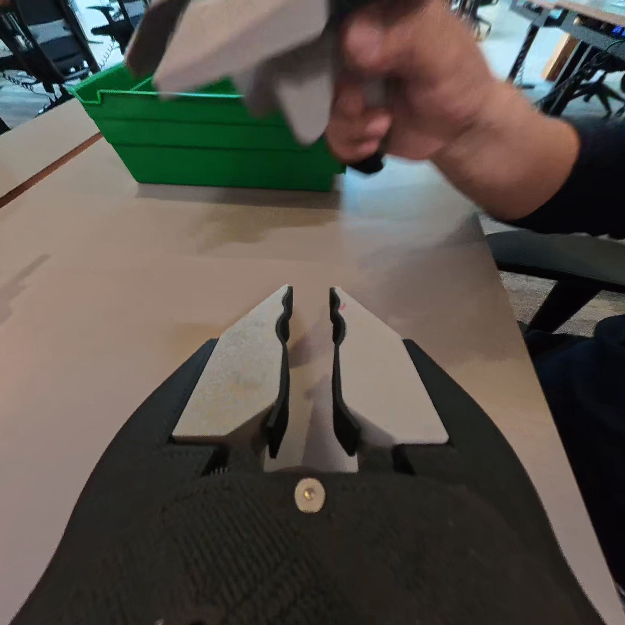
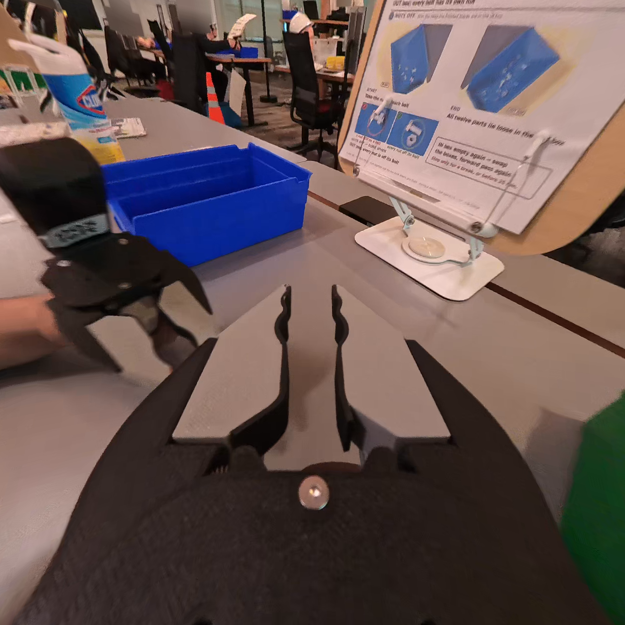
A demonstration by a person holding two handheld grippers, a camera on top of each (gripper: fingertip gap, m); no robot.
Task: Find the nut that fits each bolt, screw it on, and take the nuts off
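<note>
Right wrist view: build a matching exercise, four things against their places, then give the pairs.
Things:
1. blue bin
2. document stand
3. left gripper
4. wipes canister

Places:
A. upper right, white base on the table
B. far left, held above the table
C. behind the blue bin, upper left
D. left of centre on the table

Pairs: 1-D, 2-A, 3-B, 4-C

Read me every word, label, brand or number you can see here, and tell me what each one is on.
I do not quote writing; here is what bears it.
Printed sheet on the tilted stand: headings, captions, pictures of blue boxes.
Blue-and-white canister, far left: a brand label.
Flat packet beside it: too blurred.
Blue bin, green bin: none.
</note>
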